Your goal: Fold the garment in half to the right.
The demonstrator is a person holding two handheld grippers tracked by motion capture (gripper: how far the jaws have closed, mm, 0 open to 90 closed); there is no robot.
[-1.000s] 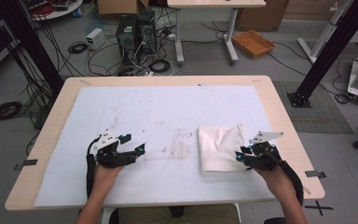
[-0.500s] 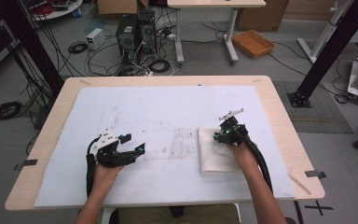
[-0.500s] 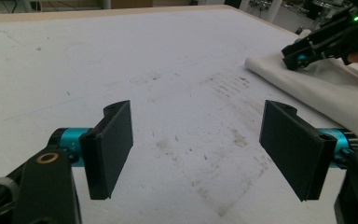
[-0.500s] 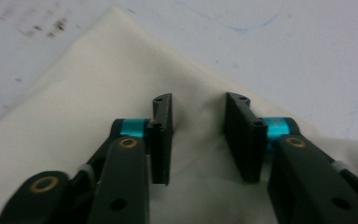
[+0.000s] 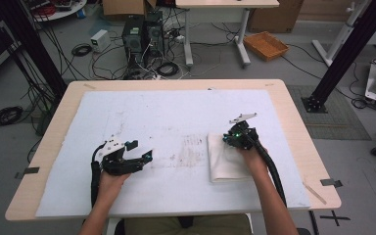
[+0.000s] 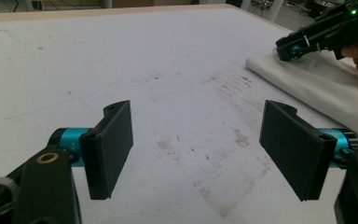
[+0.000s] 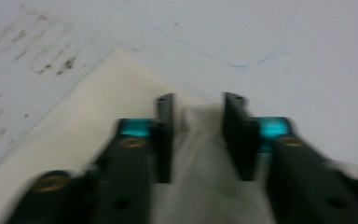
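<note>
a folded cream cloth [image 5: 227,159] lies flat on the white mat [image 5: 166,122] that covers the wooden table [image 5: 293,122], on the right half of the mat and nearer the person's edge than the far one. its far corner points away from the person; in the right gripper view that corner [image 7: 135,79] sits just ahead of the jaws, and a raised ridge of fabric stands up between them.

the right gripper [image 5: 231,139] rests at the cloth's far end, tipped down onto it, with the person's right hand [image 5: 248,154] behind it on the cloth. its jaws stand partly apart, a moderate gap between them, and they have just been opening; the bunched fold of cloth lies in the gap, but the blurred picture does not show the pads pressing on it. the same gripper [image 6: 291,46] shows in the left gripper view, its tip down on the near edge of the cloth [image 6: 326,88].

the left gripper [image 5: 147,157] lies well apart from the cloth, on the left half of the mat, held low in the left hand [image 5: 111,176] and pointing toward the cloth. its jaws are spread wide, with bare mat between them. between the two grippers the mat carries a patch of brownish smudges [image 5: 191,149], just beside the cloth's left edge.

beyond the table, on the floor, stand computer towers [image 5: 142,34] amid tangled cables, and an orange tray [image 5: 266,45] lies farther right.
</note>
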